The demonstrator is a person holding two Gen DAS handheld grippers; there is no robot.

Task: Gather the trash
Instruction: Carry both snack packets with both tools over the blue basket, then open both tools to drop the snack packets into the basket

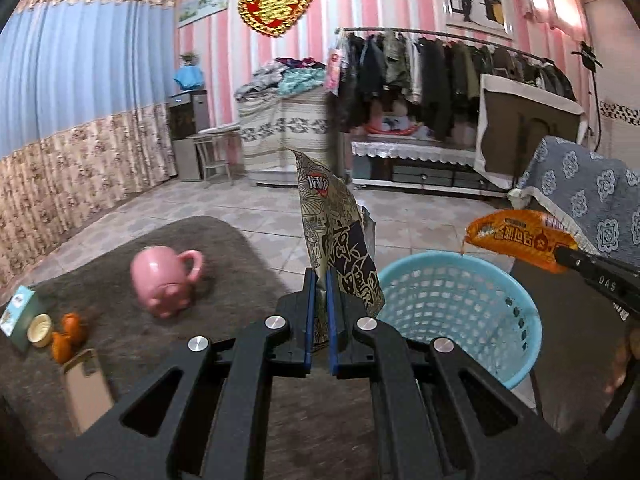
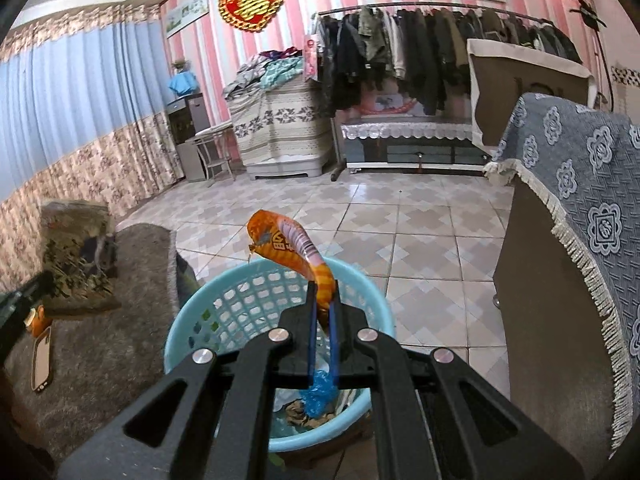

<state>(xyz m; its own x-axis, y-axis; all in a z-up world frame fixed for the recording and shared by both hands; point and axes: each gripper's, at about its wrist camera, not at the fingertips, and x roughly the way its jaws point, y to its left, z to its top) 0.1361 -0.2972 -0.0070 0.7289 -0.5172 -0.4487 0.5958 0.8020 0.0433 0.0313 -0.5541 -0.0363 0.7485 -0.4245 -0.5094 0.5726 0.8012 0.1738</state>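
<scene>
Above the blue basket (image 2: pixel 256 300), both tongs (image 1: pixel 320 276) (image 2: pixel 324 292) clench snack wrappers (image 1: pixel 340 240) (image 2: pixel 292 248).

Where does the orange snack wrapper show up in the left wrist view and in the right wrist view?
Left wrist view: orange wrapper at right, above the blue basket, pinched by the right gripper.
Right wrist view: orange wrapper at centre, clamped in that gripper, over the basket.
Shared landmark: the red and gold heart on the striped wall.
</scene>
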